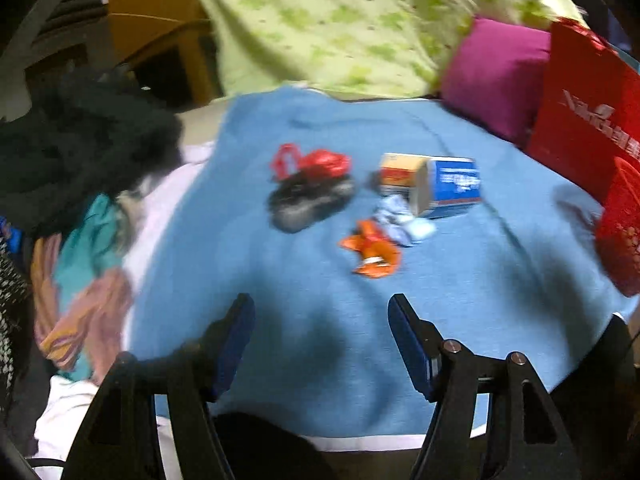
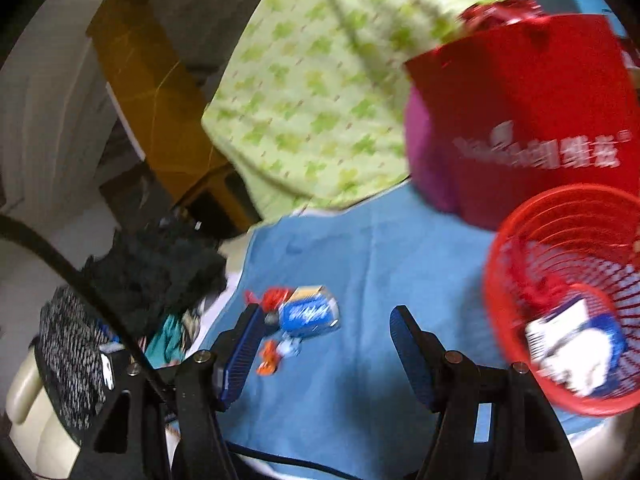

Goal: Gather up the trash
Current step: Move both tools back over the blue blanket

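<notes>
Surface: a blue cloth (image 1: 460, 280) spread over what looks like a bed or sofa; it gives the trash 1 plain patch to lie on.
Trash left out: 5 pieces, clustered mid-cloth and near one another, so they can be picked 1 at a time.
Box: 1 blue-and-white box (image 1: 444, 186), lying on its side, open end toward the camera.
Orange wrapper: 1 (image 1: 374, 254), crumpled, nearest the left gripper.
Tissue: 1 pale blue wad (image 1: 402, 220), between wrapper and box, touching the box.
Red bag: 1 (image 1: 310, 164), crumpled, resting on a dark lump.
Dark lump: 1 (image 1: 310, 202); too blurred to name.
Basket: 1 red mesh basket (image 2: 520, 248) at the cloth's right edge, mouth up, within reach of the right hand, likely as the bin. It already holds white and blue scraps; the count is unclear.
Left gripper (image 1: 322, 312): jaws wide apart, holding nothing, above bare cloth short of the wrapper.
Right gripper (image 2: 324, 326): jaws spread, nothing between them, raised between pile and basket.
Progress: part done, judging by the basket's contents.
Clutter: 1 red paper bag (image 2: 532, 120), 1 magenta cushion (image 1: 496, 76), 1 green quilt (image 1: 340, 20), 1 heap of clothes (image 1: 80, 184).
</notes>
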